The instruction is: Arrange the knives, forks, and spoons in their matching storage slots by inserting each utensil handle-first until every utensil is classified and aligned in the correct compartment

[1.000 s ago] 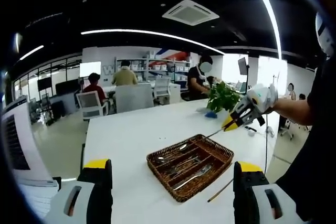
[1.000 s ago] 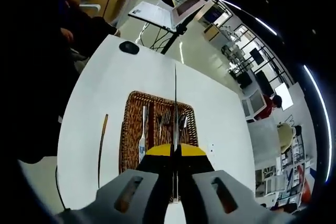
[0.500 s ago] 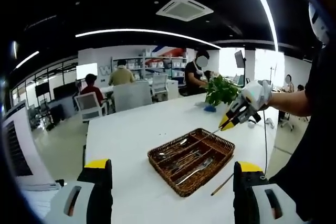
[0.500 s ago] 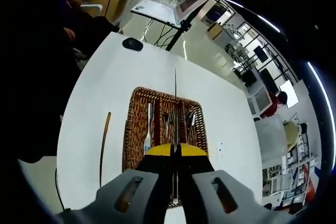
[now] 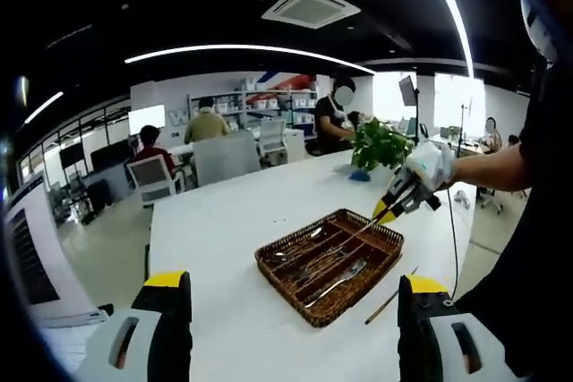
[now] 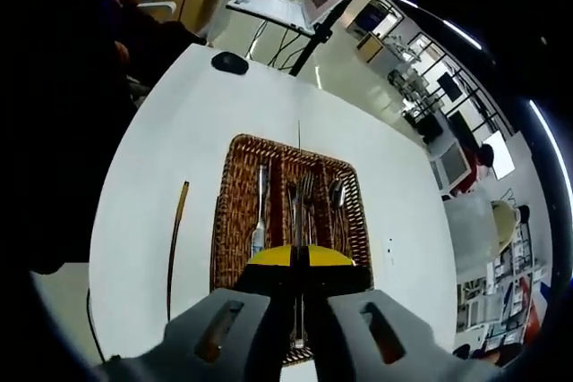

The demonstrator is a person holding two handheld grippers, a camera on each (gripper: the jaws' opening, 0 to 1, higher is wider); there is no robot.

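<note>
Right tongs (image 6: 298, 257) were clamped on a thin utensil (image 6: 299, 176), seen edge-on, type unclear, poised over the wicker tray (image 6: 231, 221) on the white surface (image 6: 170, 140). Left tongs (image 5: 291, 310) were wide, empty, well back. Step looked like insertion; next move called for picking the matching slot and lowering. Knife (image 6: 260, 212) and forks (image 6: 303, 199) already filled slots. Stray stick (image 6: 176, 234) lay beside the tray, mouse (image 6: 230, 62) further off, neither blocking.

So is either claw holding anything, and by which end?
The right claw grips a thin utensil by one end; which kind cannot be told. The left claw holds nothing.
</note>
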